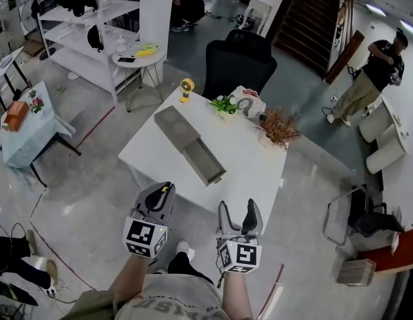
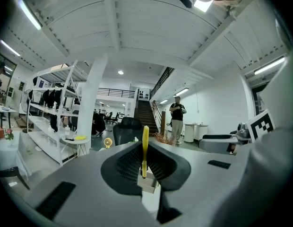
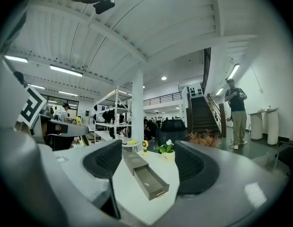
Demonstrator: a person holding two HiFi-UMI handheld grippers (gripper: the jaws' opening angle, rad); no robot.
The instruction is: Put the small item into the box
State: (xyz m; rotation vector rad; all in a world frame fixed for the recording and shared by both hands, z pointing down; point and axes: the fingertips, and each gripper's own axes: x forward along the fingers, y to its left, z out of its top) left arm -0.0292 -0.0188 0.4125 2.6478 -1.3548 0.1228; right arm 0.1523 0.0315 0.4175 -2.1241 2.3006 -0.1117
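While the small item point(image 2: 145, 148), a thin yellow strip, is clamped upright between the closed jaws of the left gripper point(image 1: 160, 193), the box point(image 1: 178, 129) lies well ahead of it, so the item has been picked up but not delivered. The right gripper point(image 1: 238, 213) is level with the left one, also short of the box; its jaws stand wide apart with nothing between them.

The box is a long grey case lying flat. Its drawer point(image 1: 205, 162) is already pulled out toward the person and looks empty. By my reading, what is left is to carry the item to the open drawer and release it inside. Pushing the drawer shut may follow, though the task does not ask for it.

The box rests on a white table point(image 1: 256, 165) that is bare on the person's side of it. Beyond the box, along the table's far edge, stand a small yellow fan point(image 1: 186, 89), a green potted plant point(image 1: 224, 104) and a brown dried plant point(image 1: 278, 129). A black office chair point(image 1: 238, 62) sits farther behind the box.

The room is a large open workspace with a grey floor. Far left of the box are white shelving point(image 1: 93, 32) and a small round side table point(image 1: 140, 60). Far right of the box, a person point(image 1: 370, 79) stands near a dark staircase point(image 1: 313, 19).
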